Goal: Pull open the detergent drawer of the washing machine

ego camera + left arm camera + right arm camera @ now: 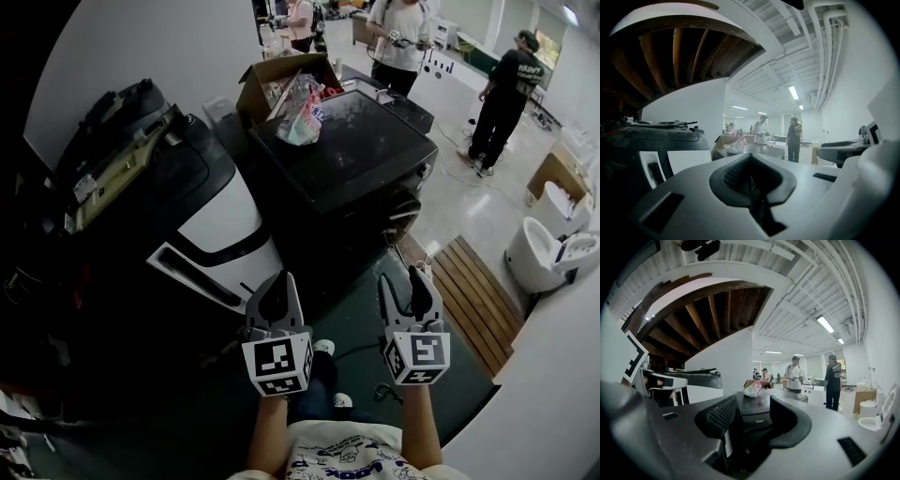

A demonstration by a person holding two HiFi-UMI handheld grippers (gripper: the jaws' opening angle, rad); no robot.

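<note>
Left gripper (278,286), jaws together, and right gripper (414,281), jaws apart, both empty, held low and well short of the black washer (349,155), probably in approach. Its drawer cannot be made out. Pale floor (466,202), wooden slats (480,300); people (502,94) behind.

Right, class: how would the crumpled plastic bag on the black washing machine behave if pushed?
The plastic bag looks thin and crumpled, so it is probably floppy and light for its size. It lies on the flat top of the washing machine, so a push would likely slide it rather than roll it.
</note>
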